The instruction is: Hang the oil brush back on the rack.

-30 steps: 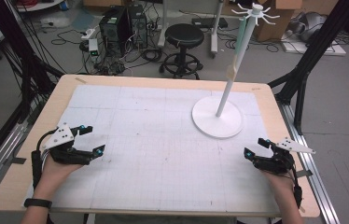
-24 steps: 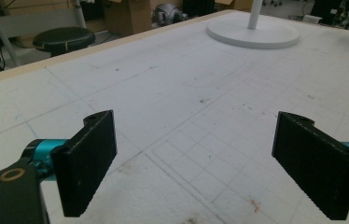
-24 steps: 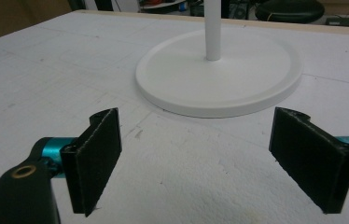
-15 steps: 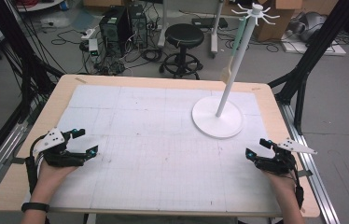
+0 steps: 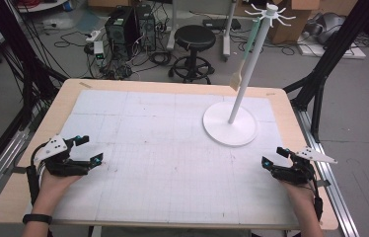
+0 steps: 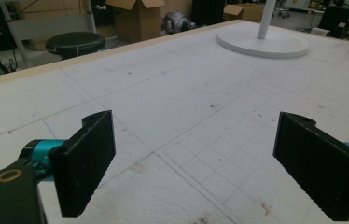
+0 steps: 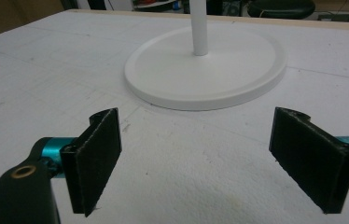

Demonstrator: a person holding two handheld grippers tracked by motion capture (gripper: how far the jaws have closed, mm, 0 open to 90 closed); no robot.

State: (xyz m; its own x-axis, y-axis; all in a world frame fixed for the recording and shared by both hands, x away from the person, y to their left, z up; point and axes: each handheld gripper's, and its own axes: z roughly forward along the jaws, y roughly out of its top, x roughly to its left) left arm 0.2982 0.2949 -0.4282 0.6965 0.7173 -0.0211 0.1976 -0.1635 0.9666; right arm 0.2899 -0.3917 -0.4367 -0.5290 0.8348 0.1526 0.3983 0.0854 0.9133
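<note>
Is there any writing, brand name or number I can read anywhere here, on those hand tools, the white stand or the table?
None can be read.
Left gripper and right gripper: no lettering shows.
White stand: plain.
Table mat: only grid lines and small stains.
Computer towers on the floor: any labels are too small and blurred.

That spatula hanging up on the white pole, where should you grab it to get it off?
Probably by the flat blade end, the lowest part, which hangs free beside the pole. The green handle runs up to a hook on the rack top. Come from the left of the pole with the right tool, which is nearer and open, then lift up to unhook.
</note>
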